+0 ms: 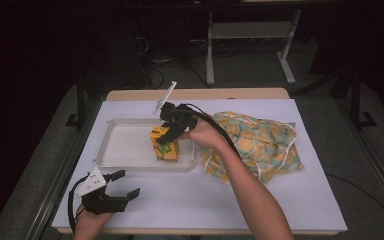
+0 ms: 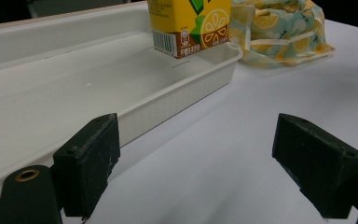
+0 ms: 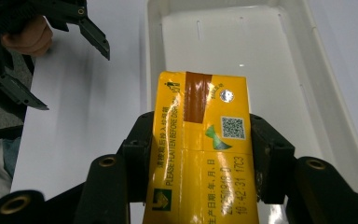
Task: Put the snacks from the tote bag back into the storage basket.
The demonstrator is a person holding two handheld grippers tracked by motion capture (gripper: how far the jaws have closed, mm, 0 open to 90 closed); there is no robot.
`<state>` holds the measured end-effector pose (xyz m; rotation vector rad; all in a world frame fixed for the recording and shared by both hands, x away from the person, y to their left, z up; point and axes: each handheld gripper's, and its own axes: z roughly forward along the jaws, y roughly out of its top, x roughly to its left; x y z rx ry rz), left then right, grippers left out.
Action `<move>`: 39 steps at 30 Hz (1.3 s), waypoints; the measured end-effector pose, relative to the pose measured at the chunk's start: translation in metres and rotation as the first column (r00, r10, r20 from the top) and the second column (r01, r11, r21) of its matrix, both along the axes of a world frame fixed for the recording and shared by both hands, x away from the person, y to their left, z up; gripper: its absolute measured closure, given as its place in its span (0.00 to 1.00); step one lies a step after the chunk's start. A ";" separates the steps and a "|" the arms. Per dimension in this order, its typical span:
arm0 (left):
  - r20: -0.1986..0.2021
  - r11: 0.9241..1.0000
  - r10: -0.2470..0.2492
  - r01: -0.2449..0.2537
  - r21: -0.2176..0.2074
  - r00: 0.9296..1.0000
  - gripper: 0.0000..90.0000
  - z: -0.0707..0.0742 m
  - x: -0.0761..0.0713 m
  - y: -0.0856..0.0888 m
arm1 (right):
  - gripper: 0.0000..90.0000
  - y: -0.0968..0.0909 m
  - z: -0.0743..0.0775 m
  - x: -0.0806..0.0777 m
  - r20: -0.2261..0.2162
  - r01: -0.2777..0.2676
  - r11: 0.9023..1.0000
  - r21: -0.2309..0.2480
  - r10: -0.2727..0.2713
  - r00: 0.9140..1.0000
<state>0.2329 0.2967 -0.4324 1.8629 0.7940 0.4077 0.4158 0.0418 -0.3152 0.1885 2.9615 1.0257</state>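
yellow drink carton (image 1: 165, 145) stands upright in the white tray (image 1: 125, 145), at the tray's right end, long axis vertical. right gripper (image 1: 172, 131) comes from above w/ jaws pinching the carton's two side faces just under its top; the right gripper view shows pads pressed on both sides. left gripper (image 1: 128, 187) well apart, off the tray's near-left corner, jaws spread, nothing btwn. patterned cloth bag (image 1: 260, 145) just right of tray. judgement: next move = release or lift straight up.
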 end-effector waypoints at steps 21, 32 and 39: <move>0.001 1.000 -0.001 0.001 -0.008 1.000 0.16 0.000 0.000 0.000 | 0.55 0.007 -0.012 0.005 -0.017 -0.007 1.000 -0.013 0.007 1.000; 0.002 1.000 0.002 -0.002 -0.011 1.000 0.16 0.001 0.000 0.000 | 0.55 0.009 -0.026 0.010 -0.038 -0.003 0.999 -0.036 0.002 0.999; 0.001 1.000 -0.002 0.002 -0.003 1.000 0.16 0.000 0.000 0.000 | 0.55 0.011 -0.033 0.012 -0.047 -0.007 0.999 -0.044 0.005 0.999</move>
